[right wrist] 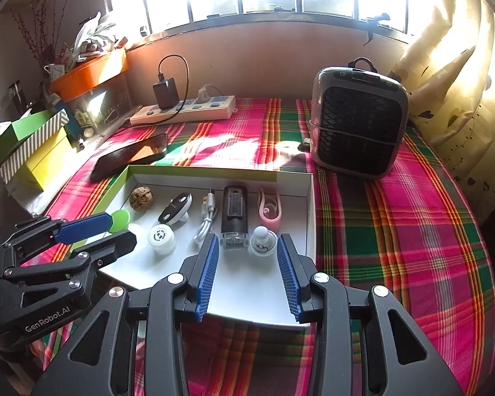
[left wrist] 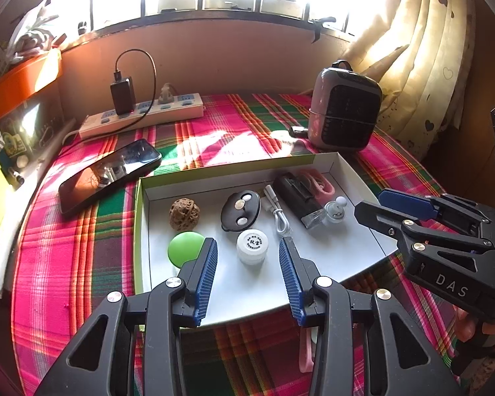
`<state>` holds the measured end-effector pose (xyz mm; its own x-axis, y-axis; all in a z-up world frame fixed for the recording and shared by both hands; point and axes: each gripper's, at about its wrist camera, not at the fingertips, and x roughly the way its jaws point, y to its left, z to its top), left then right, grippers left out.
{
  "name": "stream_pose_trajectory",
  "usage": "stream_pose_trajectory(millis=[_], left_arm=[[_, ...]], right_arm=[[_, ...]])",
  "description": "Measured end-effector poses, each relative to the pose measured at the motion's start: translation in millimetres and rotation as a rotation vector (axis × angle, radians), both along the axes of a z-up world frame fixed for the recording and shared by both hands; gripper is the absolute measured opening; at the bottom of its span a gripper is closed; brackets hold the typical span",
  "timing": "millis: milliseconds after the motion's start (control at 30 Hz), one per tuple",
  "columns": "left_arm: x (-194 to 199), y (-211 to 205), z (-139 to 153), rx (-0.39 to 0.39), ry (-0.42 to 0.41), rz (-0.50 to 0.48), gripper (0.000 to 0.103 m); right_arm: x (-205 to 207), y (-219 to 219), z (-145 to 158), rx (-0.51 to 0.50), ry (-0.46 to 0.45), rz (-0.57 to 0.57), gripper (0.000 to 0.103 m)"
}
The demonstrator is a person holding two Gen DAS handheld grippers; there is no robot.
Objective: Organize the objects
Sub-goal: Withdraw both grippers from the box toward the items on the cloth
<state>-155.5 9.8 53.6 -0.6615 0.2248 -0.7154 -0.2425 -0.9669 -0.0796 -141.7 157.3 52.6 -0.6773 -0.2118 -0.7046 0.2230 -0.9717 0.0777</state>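
Both tongs gape wide, empty. Lower the left gripper [left wrist: 248,247] squarely over the small white screw-cap jar [left wrist: 252,246] – centre it – in the shallow white cardboard tray [left wrist: 353,250].

From my left wrist view, the left gripper's near finger [left wrist: 205,264] covers the lower right edge of the green disc [left wrist: 184,247]. A pink loop [left wrist: 306,353] at lower centre is mostly hidden behind the gripper frame, so I cannot tell what it is. The print on the white jar [left wrist: 252,245] lid is too small to read. In the right wrist view, the blue pad covers the disc's left side, and the striped box [right wrist: 33,142] is cut by the left edge.
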Motion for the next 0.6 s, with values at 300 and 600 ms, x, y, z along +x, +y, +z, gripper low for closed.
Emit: stream_pose_trajectory(millis=[300,600], left_arm=[[19.0,-12.0,-3.2,0.025,-0.009,0.025,0.037],[40.3,-13.5,-10.8,0.065,-0.023,0.006,0.037]], right_arm=[[18.3,-0.3,-0.7,-0.007,0.005,0.006,0.038],[32.6,2.3,-6.5,-0.009,-0.001,0.011,0.038]])
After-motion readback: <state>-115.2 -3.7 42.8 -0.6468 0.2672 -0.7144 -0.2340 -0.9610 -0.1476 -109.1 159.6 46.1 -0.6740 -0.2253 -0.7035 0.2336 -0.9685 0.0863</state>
